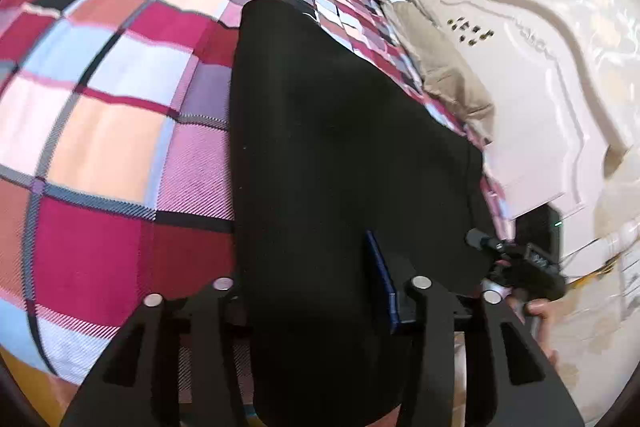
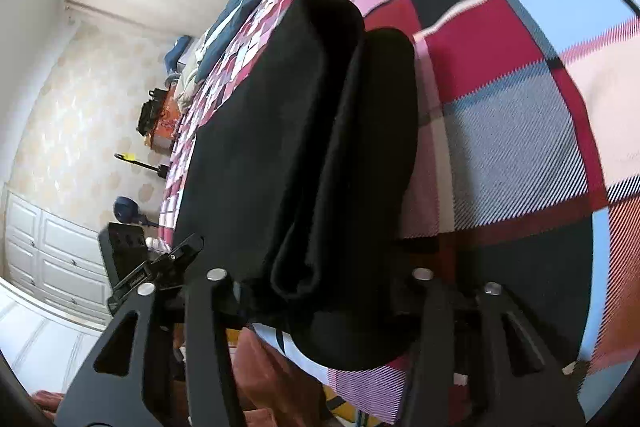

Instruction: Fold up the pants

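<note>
Much is hard to read: the pants point(image 1: 340, 155) are so black that seams and folds barely show in the left view, their near end runs off the bottom edge of both pictures, and the cloth covers the gap of each claw, so fingertips are mostly hidden. In the left view only a blue pad point(image 1: 382, 279) on the right finger of the left claw point(image 1: 320, 307) shows, pressed against the cloth; the other finger's tip is buried under fabric. The arms of that claw stand fairly wide with the pants bunched between them, and it looks clamped on the cloth, though the contact itself is hidden. From this claw the pants stretch straight ahead over the plaid bed point(image 1: 100, 147), narrowing to a rounded far end. To the right of the claw the other gripper and part of a hand point(image 1: 536, 307) peek past the cloth edge, blurred. In the right view the right claw point(image 2: 320, 291) has the pants point(image 2: 280, 147) lying between its fingers too, the tips lost in black; I cannot tell whether it grips. Ahead of it the cloth lies in two long layered rolls side by side on the bed point(image 2: 520, 147), the right roll ending nearer the claw.
</note>
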### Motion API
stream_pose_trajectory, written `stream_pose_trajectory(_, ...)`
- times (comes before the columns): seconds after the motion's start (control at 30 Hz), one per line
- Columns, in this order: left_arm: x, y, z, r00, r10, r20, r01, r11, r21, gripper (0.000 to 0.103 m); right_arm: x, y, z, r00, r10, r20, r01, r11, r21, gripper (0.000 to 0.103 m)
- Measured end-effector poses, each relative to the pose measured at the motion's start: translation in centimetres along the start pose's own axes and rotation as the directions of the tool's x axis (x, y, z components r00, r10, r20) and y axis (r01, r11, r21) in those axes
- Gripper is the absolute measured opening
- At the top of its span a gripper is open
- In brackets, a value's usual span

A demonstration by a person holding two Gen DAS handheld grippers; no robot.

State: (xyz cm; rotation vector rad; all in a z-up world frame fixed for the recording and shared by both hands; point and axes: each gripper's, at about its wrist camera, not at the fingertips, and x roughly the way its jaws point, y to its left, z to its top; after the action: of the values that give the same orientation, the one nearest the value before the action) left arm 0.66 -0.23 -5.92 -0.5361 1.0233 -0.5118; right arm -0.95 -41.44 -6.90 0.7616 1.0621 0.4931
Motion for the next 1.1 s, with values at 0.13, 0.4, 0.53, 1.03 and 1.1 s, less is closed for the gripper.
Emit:
stream_pose_trajectory(0.13, -1.4, 1.3, -0.4, 0.995, -0.085, 0.041, 0.088, 0.995, -0.054, 0.059, -1.8, -0.6, 0.2, 1.0, 0.021, 0.022, -0.021, 1.0, -0.001, 0.061)
stream_pose_trajectory(0.4, -3.0, 2.9, 2.0, 0.974, -0.201, 0.105, 0.207, 0.977, -0.048, 0.072, -2.4, -1.5, 4.1, 0.996, 0.054, 0.074, -0.056, 0.998, 0.022, 0.079)
stream_pose_trajectory(0.53, -1.2, 4.7, 4.1, 0.974, -0.207, 0.089, 0.216, 0.971, -0.101, 0.073, -0.9, -2.1, 6.8, 0.991, 0.104, 0.083, -0.11, 0.992, 0.064, 0.082)
stream_pose_trajectory(1.03, 4.3, 4.0, 9.4, 0.995, -0.095, -0.014, 0.095, 0.995, -0.013, 0.036, 2.6, -0.7, 8.0, 1.0, 0.026, 0.016, -0.027, 1.0, 0.006, 0.039)
stream_pose_trajectory(1.1, 4.0, 4.1, 9.5, 0.996, -0.092, -0.007, 0.092, 0.996, -0.015, 0.031, 2.5, 0.0, 8.0, 0.999, 0.027, 0.03, -0.026, 1.0, -0.01, 0.036)
